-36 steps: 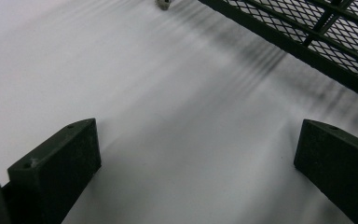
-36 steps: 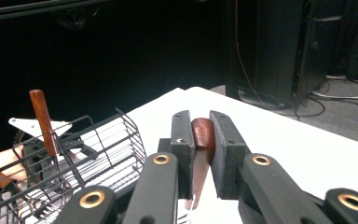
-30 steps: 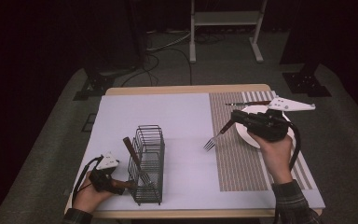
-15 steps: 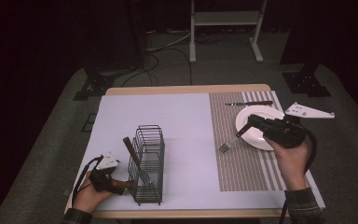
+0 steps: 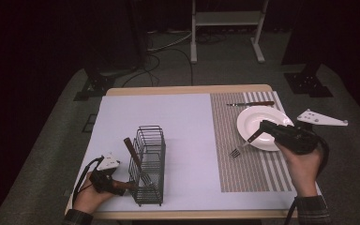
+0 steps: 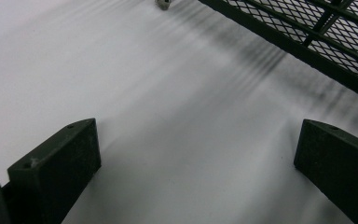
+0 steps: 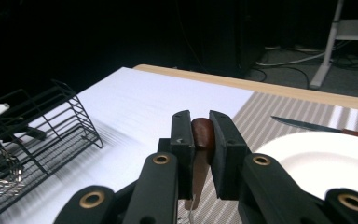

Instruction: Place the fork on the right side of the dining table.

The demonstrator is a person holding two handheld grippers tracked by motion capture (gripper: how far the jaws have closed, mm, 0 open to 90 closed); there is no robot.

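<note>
Fork (image 5: 242,146) handle sits pinched between the right gripper (image 7: 200,140) fingers (image 7: 182,140), tines hanging down.

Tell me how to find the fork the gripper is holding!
Look at the striped placemat on the table's right side, then the white plate on it. Beside the plate's left edge, the right gripper clamps a fork by its brown handle, prongs pointing down at the mat. The knife behind the plate lies flat, untouched.
</note>
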